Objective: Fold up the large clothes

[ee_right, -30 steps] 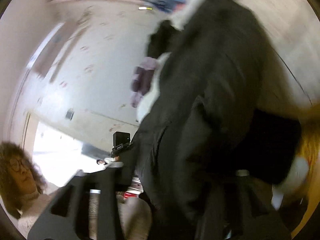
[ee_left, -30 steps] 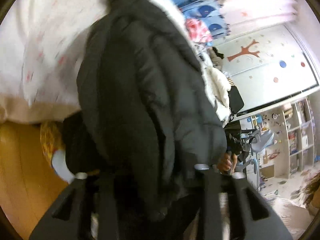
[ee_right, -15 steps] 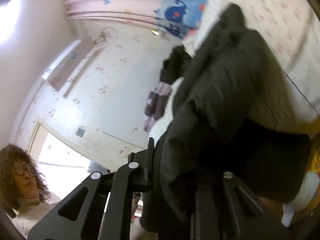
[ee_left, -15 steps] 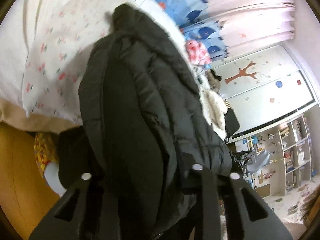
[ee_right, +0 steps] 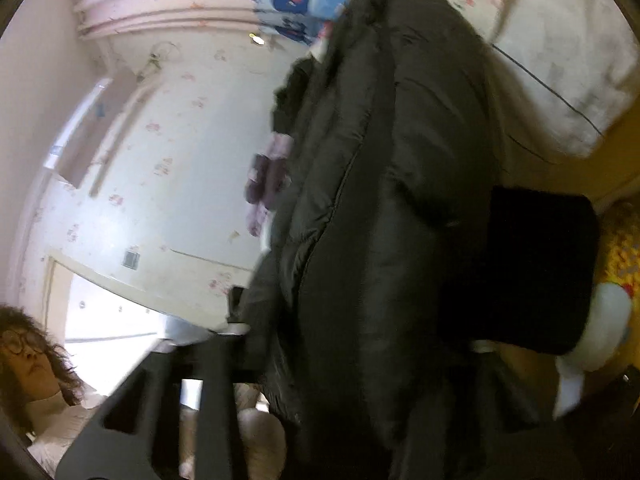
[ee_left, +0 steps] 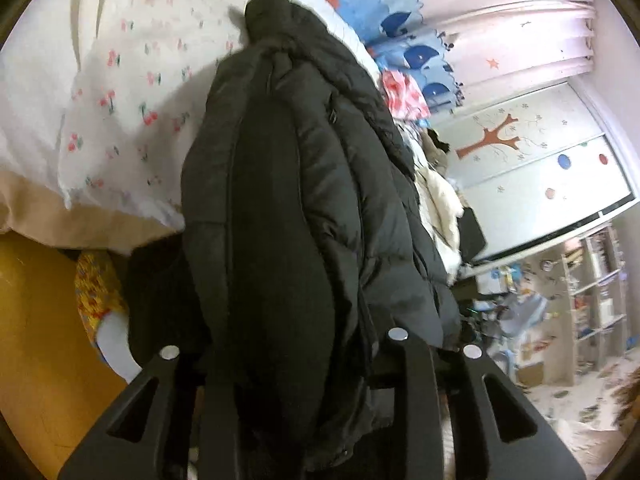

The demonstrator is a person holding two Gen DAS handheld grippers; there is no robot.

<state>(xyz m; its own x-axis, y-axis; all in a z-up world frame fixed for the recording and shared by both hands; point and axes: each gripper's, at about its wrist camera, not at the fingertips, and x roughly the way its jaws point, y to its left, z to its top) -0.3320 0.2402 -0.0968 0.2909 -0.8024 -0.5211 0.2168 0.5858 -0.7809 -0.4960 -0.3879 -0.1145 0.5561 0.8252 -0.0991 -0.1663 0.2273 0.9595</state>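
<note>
Left wrist view: a black puffer jacket [ee_left: 304,200] fills the middle, running from between the fingers at 6 o'clock up toward 12 o'clock. Bunched fabric is pinched between the fingers of the left gripper [ee_left: 288,356], so this claw is clamped on the jacket. The jacket's far end lies on a white quilt [ee_left: 132,92] with small cherry prints, which spreads from 9 to 11 o'clock. Below the quilt's edge, at 8 o'clock, sits a yellow wooden surface [ee_left: 40,340], and beside it a yellow patterned cloth [ee_left: 94,292] with a white part. At 1 o'clock hangs a blue curtain [ee_left: 400,20] with dark fish shapes, next to pale pink drapes [ee_left: 520,20]. At 3 o'clock is a white wardrobe [ee_left: 532,168] with a brown tree decal and coloured dots. A heap of light clothes [ee_left: 436,196] lies between jacket and wardrobe. Shelves [ee_left: 596,292] crowded with small items stand at 4 o'clock.

Right wrist view: the same jacket [ee_right: 392,220] takes up the centre and right, from 6 o'clock to 12 o'clock, blurred. Its fabric passes between the fingers of the right gripper [ee_right: 352,344]; the right finger is buried in cloth, so I cannot tell how tightly the claw is closed, though the jacket hangs from it. The quilt [ee_right: 560,60] shows at 2 o'clock. A wall [ee_right: 160,160] with faint floral print covers 9 to 11 o'clock. A person [ee_right: 28,368] with curly hair and glasses is at 8 o'clock.
</note>
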